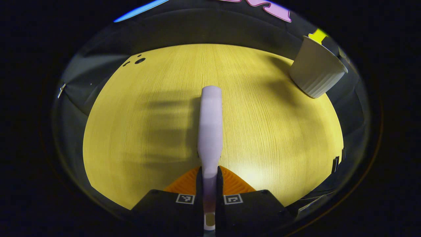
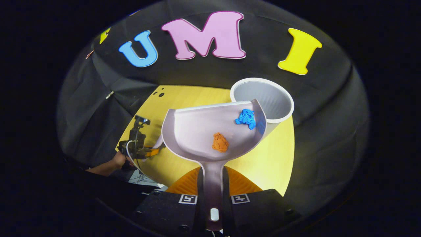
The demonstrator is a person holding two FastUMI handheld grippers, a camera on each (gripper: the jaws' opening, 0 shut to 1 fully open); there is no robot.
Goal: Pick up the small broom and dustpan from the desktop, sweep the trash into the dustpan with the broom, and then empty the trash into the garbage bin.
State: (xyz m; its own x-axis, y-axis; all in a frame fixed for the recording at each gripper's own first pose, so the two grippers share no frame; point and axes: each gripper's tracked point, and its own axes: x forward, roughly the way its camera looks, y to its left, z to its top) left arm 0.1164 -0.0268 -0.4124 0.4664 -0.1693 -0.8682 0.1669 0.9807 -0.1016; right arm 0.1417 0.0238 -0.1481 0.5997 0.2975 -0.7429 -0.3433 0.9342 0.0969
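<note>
So the right gripper (image 2: 213, 179) has both fingers clamped on the handle of the dustpan (image 2: 210, 131), which is lifted clear of the desktop (image 2: 279, 158) and tilted so its front lip reaches over toward the garbage bin (image 2: 263, 98). The pan's far right corner overlaps the bin's rim in the right gripper view; can't tell if they actually touch. Two bits of trash sit inside the pan: a blue crumpled wad (image 2: 246, 118) up near that corner by the bin, and an orange wad (image 2: 220, 142) lower down, closer to the handle. The bin itself looks open-topped and pale, standing near the far edge of the table.

The left gripper (image 1: 209, 179) is pinched tight on the small broom (image 1: 210, 128), whose pale handle sticks straight out ahead over the wood. In the left gripper view there's loads of bare yellow tabletop (image 1: 148, 131) on both sides of the broom, with the round table edge curving off left and right. The bin (image 1: 316, 69) sits at the far right edge there, well apart from the broom. A few small dark holes (image 1: 138, 60) show at the far left of the tabletop.

From the right gripper view you can also see the left gripper (image 2: 138, 144) off to the left at the table's edge, held low by a hand (image 2: 116, 161) with the forearm coming in from the lower left.

No readable brand or label on the pan, broom or bin, just little square markers on the gripper bodies
</note>
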